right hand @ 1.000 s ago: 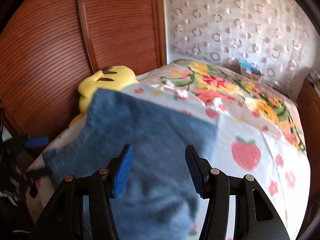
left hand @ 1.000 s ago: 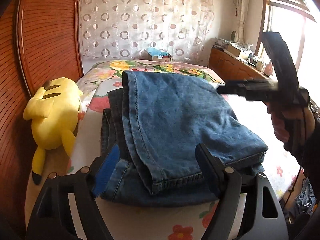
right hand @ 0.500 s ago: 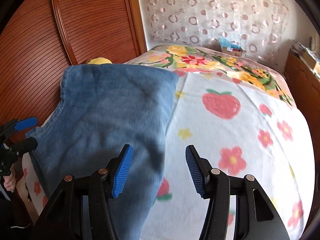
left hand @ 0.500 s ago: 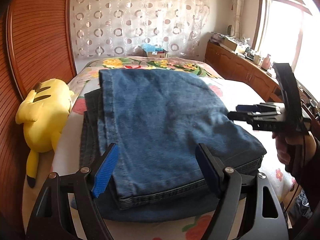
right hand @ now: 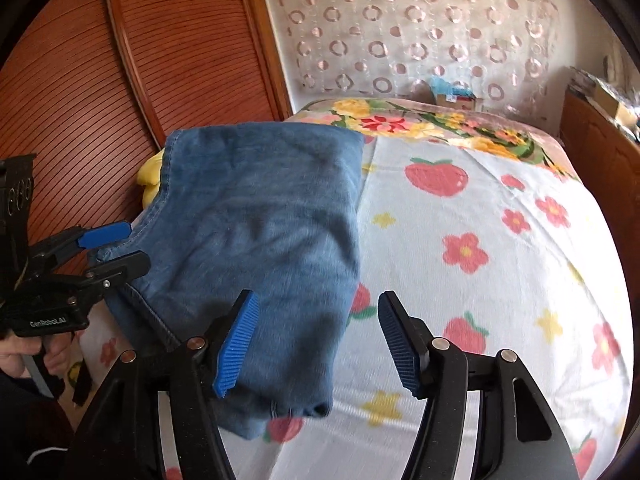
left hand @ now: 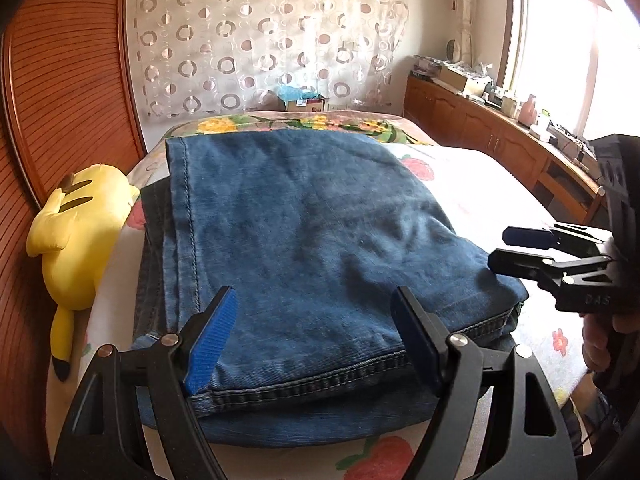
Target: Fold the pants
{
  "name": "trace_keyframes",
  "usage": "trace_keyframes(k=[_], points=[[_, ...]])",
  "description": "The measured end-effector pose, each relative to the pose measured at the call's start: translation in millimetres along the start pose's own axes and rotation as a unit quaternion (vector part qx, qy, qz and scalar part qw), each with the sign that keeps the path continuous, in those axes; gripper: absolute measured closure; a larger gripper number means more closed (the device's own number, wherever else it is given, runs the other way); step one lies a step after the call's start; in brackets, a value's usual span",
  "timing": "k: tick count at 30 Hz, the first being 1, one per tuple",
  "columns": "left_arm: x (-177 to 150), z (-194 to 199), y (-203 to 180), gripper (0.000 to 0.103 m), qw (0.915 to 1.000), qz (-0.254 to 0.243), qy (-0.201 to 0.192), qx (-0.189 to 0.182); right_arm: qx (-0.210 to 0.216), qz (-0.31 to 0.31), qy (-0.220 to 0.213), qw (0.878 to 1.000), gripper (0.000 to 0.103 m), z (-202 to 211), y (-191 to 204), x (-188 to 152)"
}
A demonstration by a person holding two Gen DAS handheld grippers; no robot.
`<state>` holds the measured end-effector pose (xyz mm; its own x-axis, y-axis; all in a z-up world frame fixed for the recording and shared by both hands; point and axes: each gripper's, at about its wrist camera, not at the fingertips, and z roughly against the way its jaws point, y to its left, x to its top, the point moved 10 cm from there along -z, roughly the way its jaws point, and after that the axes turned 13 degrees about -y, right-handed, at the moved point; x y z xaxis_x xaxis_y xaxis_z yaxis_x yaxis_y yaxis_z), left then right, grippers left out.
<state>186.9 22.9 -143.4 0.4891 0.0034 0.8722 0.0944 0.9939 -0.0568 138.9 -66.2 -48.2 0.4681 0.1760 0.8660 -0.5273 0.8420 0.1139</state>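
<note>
Blue jeans lie folded in flat layers on the flowered bedspread. My left gripper stands open over their near hem, its pads apart from the denim. Off the jeans' right corner hovers my right gripper, held by a hand. In the right wrist view the jeans fill the left middle. There the right gripper has its jaws opening above the fold's near right edge, and nothing is pinched. The left gripper shows at the far left, at the denim's corner.
A yellow plush toy lies along the bed's left side against a ribbed wooden panel. A wooden cabinet with clutter runs under the window on the right. A small box sits at the bed's far end.
The raised top layer of the jeans has settled flat. The right gripper has drawn back off the denim to its right edge and its jaws have widened. The left gripper has edged back slightly.
</note>
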Motion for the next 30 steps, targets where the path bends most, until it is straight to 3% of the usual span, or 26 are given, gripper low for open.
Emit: trace_keyframes(k=[15,28,30], points=[[-25.0,-19.1,-2.7,0.024,0.9995,-0.009,0.029,0.008,-0.014,-0.003,0.011,1.000,0.039,-3.9,-10.1,-17.1],[-35.4,-24.3,-2.2,0.024,0.9993,-0.029,0.023,0.011,-0.003,-0.013,0.018,1.000,0.039,-13.1,-10.4,-26.9],[-36.1,-24.6,-2.5,0.024,0.9992,-0.032,0.021,0.011,0.004,-0.016,0.020,1.000,0.046,-14.8,-7.9,-27.1]])
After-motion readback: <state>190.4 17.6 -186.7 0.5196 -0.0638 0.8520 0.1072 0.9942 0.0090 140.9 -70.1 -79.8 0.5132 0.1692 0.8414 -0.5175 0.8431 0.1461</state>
